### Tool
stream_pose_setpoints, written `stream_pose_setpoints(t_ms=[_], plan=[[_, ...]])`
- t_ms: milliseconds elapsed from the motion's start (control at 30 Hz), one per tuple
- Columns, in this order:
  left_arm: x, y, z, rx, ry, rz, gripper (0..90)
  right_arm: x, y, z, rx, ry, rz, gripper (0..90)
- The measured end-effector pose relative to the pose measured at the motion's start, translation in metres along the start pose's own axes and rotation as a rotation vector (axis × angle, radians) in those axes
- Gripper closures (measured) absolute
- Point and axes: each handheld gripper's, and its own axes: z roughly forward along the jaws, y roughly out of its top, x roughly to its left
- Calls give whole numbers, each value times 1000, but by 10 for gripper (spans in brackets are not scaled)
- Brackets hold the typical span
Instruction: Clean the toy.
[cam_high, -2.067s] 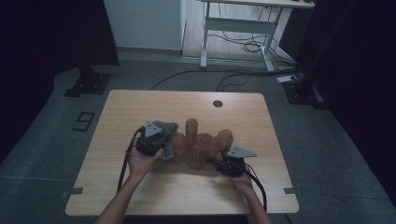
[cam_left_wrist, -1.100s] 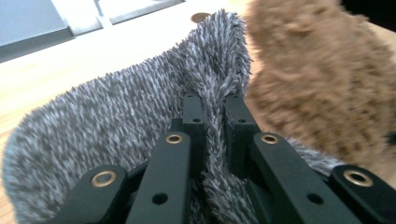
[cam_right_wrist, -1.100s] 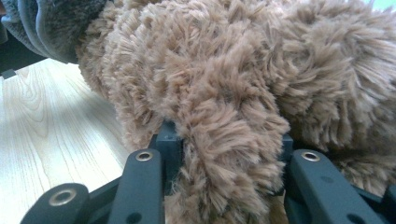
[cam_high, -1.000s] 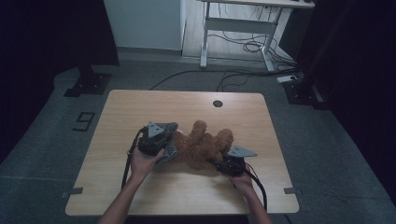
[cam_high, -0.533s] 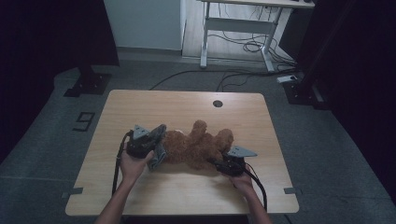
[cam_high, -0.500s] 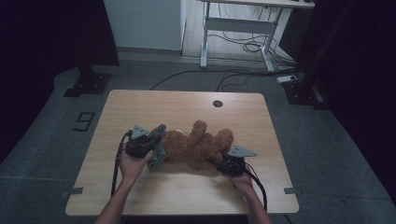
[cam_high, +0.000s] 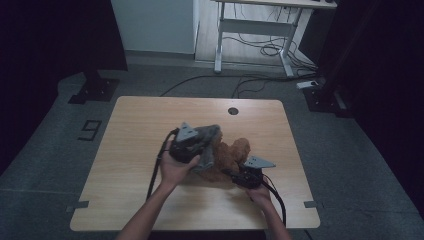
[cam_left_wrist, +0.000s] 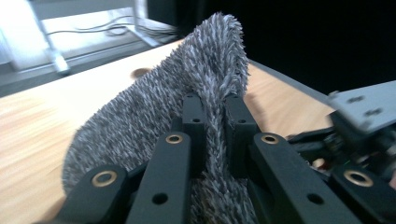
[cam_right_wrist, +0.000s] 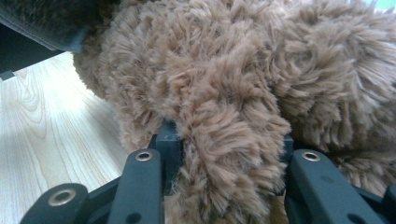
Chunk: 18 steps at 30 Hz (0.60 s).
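Observation:
A brown plush toy (cam_high: 234, 152) lies on the wooden table (cam_high: 140, 125), right of centre. My left gripper (cam_high: 204, 144) is raised over the toy's left side, shut on a fold of grey fuzzy cloth (cam_high: 210, 136). In the left gripper view the cloth (cam_left_wrist: 187, 93) rises as a ridge pinched between the left gripper's (cam_left_wrist: 215, 123) jaws. My right gripper (cam_high: 231, 173) rests low at the toy's near right side. In the right gripper view the right gripper (cam_right_wrist: 226, 149) is shut on a thick furry limb of the toy (cam_right_wrist: 224, 84).
A round cable hole (cam_high: 233, 111) sits near the table's far edge. Behind the table stand a white desk frame (cam_high: 260, 30) and loose floor cables (cam_high: 270, 50). A black stand base (cam_high: 95, 90) is at far left. My right gripper's grey plate (cam_left_wrist: 364, 105) shows in the left gripper view.
My left gripper has swung right and upward with the grey cloth, from the toy's left side to above it. The right gripper has stayed put on the toy.

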Motion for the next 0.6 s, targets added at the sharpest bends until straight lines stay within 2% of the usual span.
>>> stream_pose_setpoints(t_ms=[67,133,233,367,467,533,600], plan=[[-14,9,20,23,-35,15,812,0,0,0,0,-1,-5,608],[-25,14,38,52,-48,31,812,0,0,0,2,-2,-6,608],[-36,15,71,117,-38,45,811,0,0,-1,0,-3,-4,608],[-34,8,94,175,-11,25,810,1,-1,-1,-3,-7,1,608],[-23,-5,106,235,9,0,810,1,-1,-1,-3,-9,2,609],[-18,-10,105,229,2,-18,811,2,-1,-1,2,-9,-3,608],[-16,-11,100,230,7,-7,811,2,-2,0,1,-11,-9,608]])
